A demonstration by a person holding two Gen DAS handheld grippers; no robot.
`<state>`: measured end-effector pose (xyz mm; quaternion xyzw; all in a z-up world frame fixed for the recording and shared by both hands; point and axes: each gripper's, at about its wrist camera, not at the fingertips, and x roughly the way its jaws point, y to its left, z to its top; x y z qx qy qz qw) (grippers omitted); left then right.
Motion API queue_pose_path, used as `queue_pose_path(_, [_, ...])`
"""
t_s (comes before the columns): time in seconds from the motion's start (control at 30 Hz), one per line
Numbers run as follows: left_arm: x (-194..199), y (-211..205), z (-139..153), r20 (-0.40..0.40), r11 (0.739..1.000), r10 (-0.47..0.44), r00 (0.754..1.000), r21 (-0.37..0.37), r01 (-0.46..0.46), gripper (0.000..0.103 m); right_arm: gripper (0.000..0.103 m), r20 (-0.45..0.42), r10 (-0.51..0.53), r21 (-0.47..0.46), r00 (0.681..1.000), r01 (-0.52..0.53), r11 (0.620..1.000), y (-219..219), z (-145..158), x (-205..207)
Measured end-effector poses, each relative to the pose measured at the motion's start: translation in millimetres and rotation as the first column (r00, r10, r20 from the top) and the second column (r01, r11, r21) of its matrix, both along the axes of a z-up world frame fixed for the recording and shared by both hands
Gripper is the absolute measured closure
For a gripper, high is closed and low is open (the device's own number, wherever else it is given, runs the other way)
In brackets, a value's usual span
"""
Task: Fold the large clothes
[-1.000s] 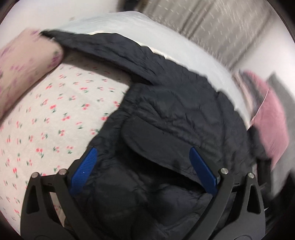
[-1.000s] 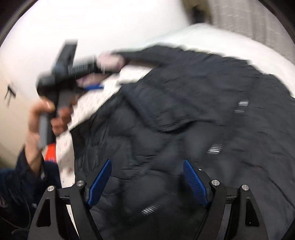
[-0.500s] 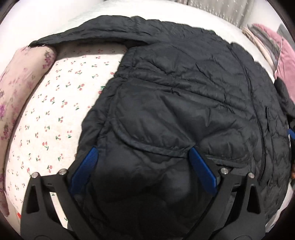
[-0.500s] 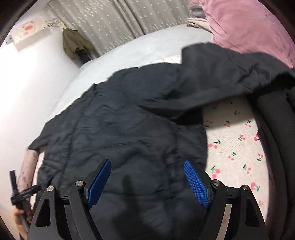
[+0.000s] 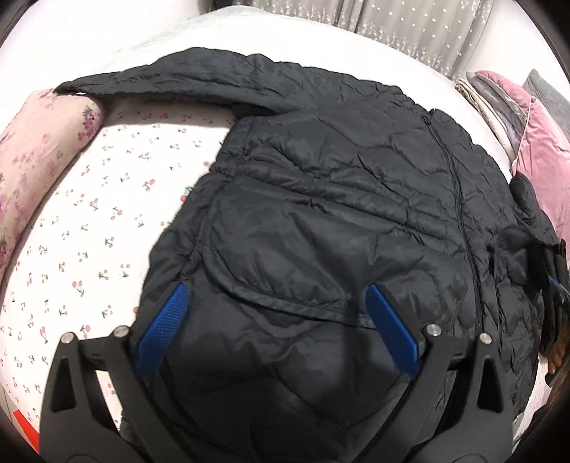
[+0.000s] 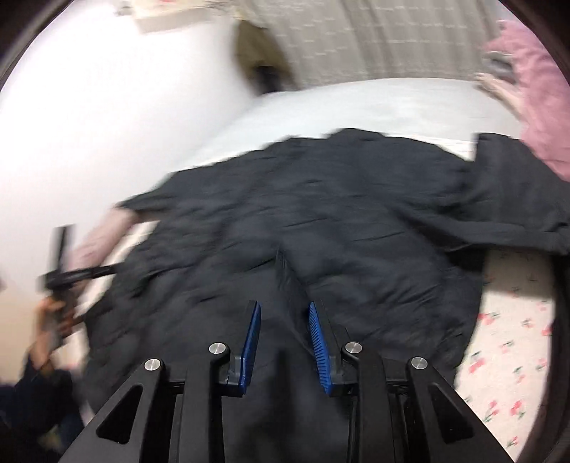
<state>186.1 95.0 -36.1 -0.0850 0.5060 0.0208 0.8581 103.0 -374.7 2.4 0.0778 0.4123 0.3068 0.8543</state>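
Covering cherry-print bedsheet (image 5: 89,220): black jacket (image 5: 320,199); grey curtain (image 5: 409,25) behind.

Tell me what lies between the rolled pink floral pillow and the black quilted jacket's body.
Left wrist view: bare cherry-print bedsheet lies between the pink floral pillow and the black quilted jacket; one sleeve stretches along its far edge.

I can read no text, label, brand or number anywhere; the paper on the wall (image 6: 160,14) is too blurred to make out.
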Motion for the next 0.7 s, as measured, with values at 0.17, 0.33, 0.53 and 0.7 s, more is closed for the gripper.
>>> queue_pose_path(0.17, [1.1,-4.5,-6.7,-0.036,0.999,-0.020,0.999,-0.041,0.018,0.004,0.072,-0.068,0.086,-0.218,0.994,-0.099,0.971,18.0,-13.5,-29.6])
queue_pose_path(0.33, [-2.7,-6.8,-0.8,-0.012,0.999,-0.023,1.000,-0.037,0.023,0.004,0.068,-0.011,0.123,-0.220,0.992,-0.122,0.968,24.3,15.3,-47.1])
queue_pose_path(0.53, [8.5,-12.4,7.6,0.033,0.999,-0.010,0.999,-0.048,0.011,0.004,0.016,0.261,0.030,-0.054,0.965,-0.017,0.998,24.3,81.6,-67.4])
queue_pose_path(0.7, [21.3,-23.1,-12.8,-0.027,0.997,0.016,0.999,-0.071,-0.018,0.004,0.017,0.023,-0.180,-0.241,0.983,0.180,0.954,74.8,28.2,-0.4])
